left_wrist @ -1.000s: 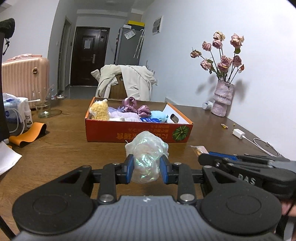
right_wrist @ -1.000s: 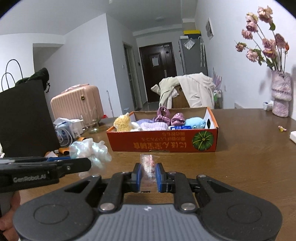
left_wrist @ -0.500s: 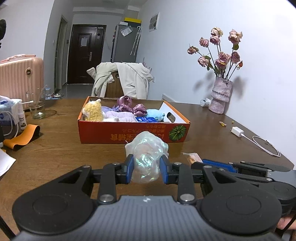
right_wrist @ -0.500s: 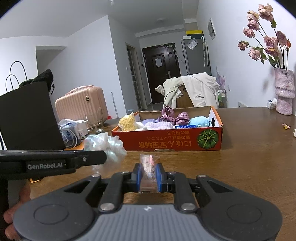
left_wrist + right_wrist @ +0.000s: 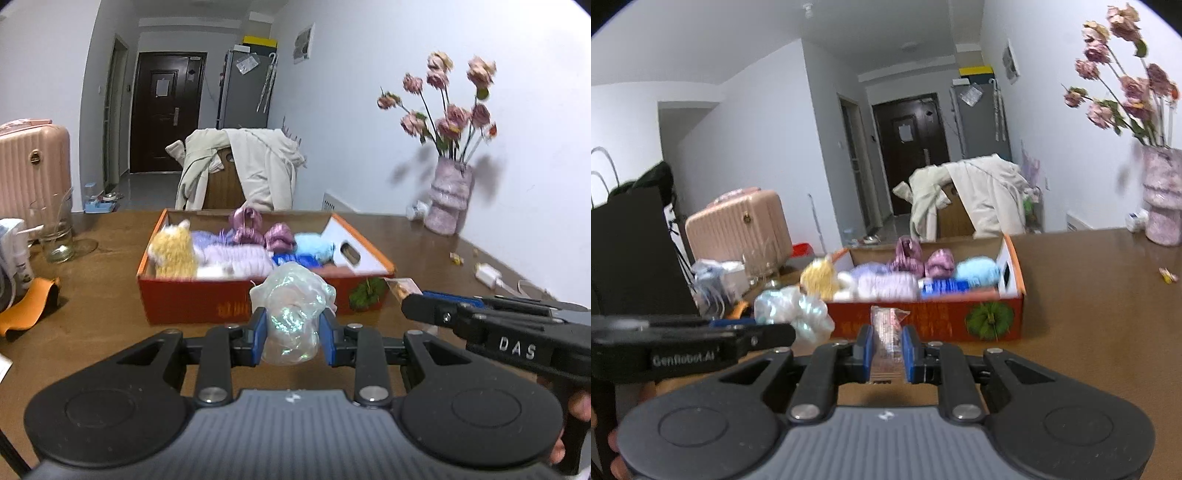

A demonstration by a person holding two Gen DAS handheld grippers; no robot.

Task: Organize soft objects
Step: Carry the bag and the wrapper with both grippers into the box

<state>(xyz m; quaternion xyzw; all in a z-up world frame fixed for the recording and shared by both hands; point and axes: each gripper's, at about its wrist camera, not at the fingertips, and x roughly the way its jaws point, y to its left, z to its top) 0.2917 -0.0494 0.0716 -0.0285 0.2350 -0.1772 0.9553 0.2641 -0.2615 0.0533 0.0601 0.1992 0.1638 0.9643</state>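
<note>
Brown wooden table (image 5: 96, 295) carries the whole scene. Left gripper (image 5: 291, 334) pinches an iridescent bundle (image 5: 291, 317) between its blue pads, held above the table just short of the orange box. Right gripper (image 5: 887, 350) is closed on a small clear packet (image 5: 886, 332), upright between its fingers, also close before the box front. Orange box (image 5: 221, 302) holds a yellow plush (image 5: 173, 251), lilac knit pieces (image 5: 236, 254), purple scrunchies (image 5: 258, 229) and a blue plush (image 5: 314, 247). Farther right, against the wall, stands a vase of dried roses (image 5: 447, 195).
</note>
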